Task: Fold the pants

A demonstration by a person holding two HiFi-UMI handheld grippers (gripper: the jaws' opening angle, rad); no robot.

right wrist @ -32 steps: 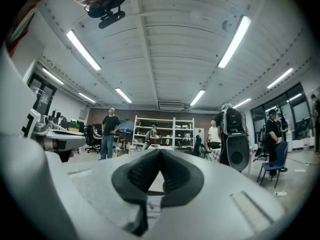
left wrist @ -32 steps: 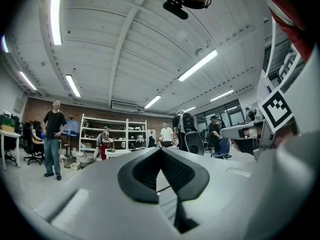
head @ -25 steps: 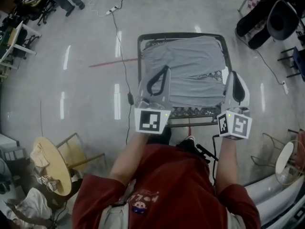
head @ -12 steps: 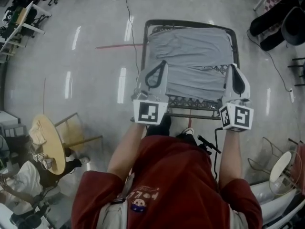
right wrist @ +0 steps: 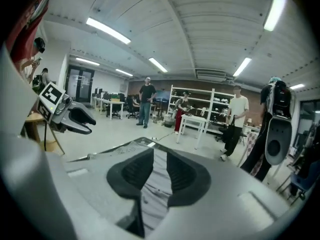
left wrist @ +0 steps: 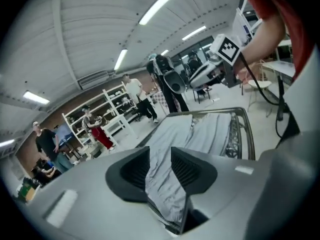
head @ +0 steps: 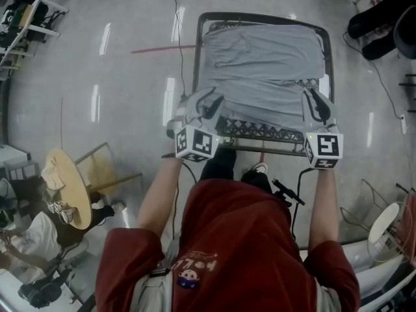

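Grey pants point(head: 263, 64) lie spread flat on a metal-framed cot point(head: 260, 149). My left gripper point(head: 208, 103) hangs over the near left corner of the cloth and my right gripper point(head: 317, 103) over the near right corner. Both pairs of jaws have just been opening and stand parted. In the left gripper view the pants point(left wrist: 200, 134) show through the gap of the left gripper point(left wrist: 160, 156), with the pads clear of the cloth. In the right gripper view grey cloth point(right wrist: 156, 181) likewise shows between the jaws of the right gripper point(right wrist: 160, 159), untouched.
A black cable point(head: 179, 18) runs along the floor left of the cot, beside a red tape line point(head: 162, 48). A round wooden table point(head: 65, 187) and a chair point(head: 104, 174) stand at the left. People stand by white shelves point(right wrist: 192, 114) beyond the cot.
Both grippers have sunk from above the cot to its near edge. Their jaws, shut before, now stand parted. The left gripper has rolled.
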